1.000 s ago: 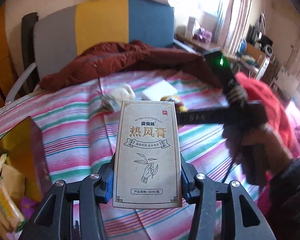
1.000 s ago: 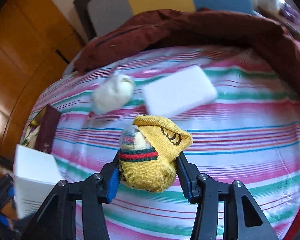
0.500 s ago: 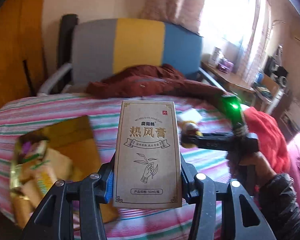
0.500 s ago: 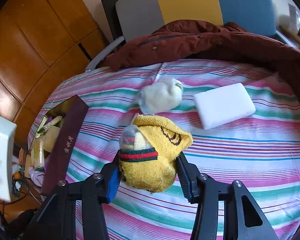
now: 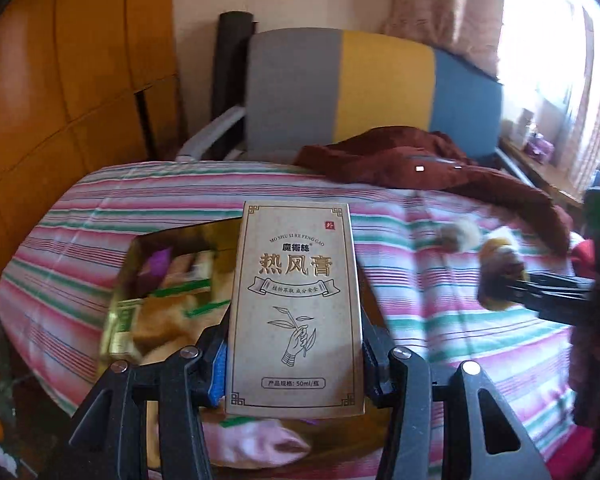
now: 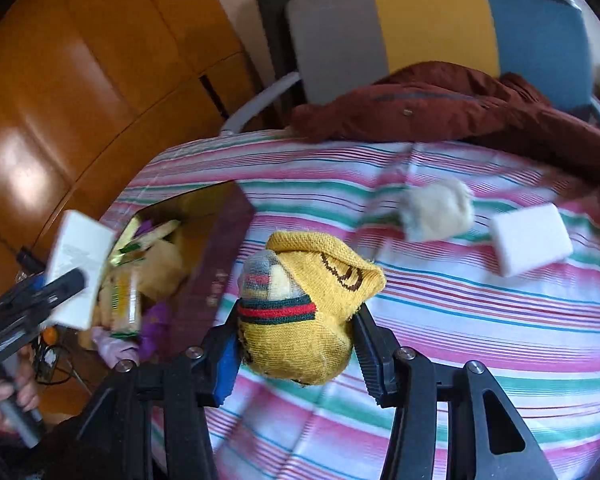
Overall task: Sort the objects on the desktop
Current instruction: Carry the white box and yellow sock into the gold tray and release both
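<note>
My left gripper (image 5: 294, 354) is shut on a tan carton with Chinese print (image 5: 296, 308), held upright above the open gold box (image 5: 168, 288) of packets. From the right wrist view the same carton (image 6: 78, 268) hangs over that box (image 6: 220, 264). My right gripper (image 6: 296, 346) is shut on a rolled yellow sock (image 6: 304, 308) above the striped cloth, right of the box; it also shows in the left wrist view (image 5: 500, 276). A white sock ball (image 6: 436, 210) and a white block (image 6: 530, 240) lie on the cloth.
The striped table (image 6: 480, 320) ends at its left edge beside the box. A dark red jacket (image 6: 440, 104) lies along the back, before a grey, yellow and blue chair (image 5: 364, 88). Wooden cabinets (image 5: 60, 100) stand to the left.
Both grippers have swung left toward the gold box with their loads. The carton now hangs over the box and the sock sits closer to it. Both grips are unchanged.
</note>
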Demonstrator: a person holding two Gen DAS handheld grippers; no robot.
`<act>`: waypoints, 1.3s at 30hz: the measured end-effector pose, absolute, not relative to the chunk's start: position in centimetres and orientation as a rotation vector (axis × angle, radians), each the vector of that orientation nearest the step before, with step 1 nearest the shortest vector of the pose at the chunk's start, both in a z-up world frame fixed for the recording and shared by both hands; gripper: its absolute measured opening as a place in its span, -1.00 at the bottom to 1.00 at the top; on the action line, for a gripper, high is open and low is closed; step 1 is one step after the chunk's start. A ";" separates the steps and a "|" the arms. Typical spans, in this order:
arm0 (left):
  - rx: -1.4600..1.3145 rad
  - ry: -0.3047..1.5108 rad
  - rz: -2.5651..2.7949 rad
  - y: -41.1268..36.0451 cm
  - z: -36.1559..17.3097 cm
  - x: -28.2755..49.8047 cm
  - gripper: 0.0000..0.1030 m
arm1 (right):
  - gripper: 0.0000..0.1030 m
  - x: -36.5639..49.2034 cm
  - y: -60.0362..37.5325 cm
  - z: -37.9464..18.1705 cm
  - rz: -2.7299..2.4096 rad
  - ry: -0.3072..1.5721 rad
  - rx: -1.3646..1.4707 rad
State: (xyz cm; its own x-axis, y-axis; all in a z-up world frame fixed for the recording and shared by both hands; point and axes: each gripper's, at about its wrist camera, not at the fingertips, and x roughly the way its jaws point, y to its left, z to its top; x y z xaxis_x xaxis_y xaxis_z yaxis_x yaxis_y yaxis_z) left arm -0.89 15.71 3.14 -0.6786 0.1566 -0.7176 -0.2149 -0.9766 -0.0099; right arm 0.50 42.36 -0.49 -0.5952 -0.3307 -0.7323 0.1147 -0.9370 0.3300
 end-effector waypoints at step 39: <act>-1.304 -0.096 2.685 7.4 -2.1 -9.1 0.51 | 0.47 -4.8 25.8 -1.9 -2.541 -0.292 1.326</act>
State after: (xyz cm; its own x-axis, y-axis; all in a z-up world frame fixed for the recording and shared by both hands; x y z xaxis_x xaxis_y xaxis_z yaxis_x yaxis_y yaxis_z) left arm -9.07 7.37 -2.08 -0.6088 0.1668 -0.7756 -0.1109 -0.9859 -0.1250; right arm -4.80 25.79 -1.91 -0.5497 -0.3188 -0.7721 0.1356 -0.9461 0.2941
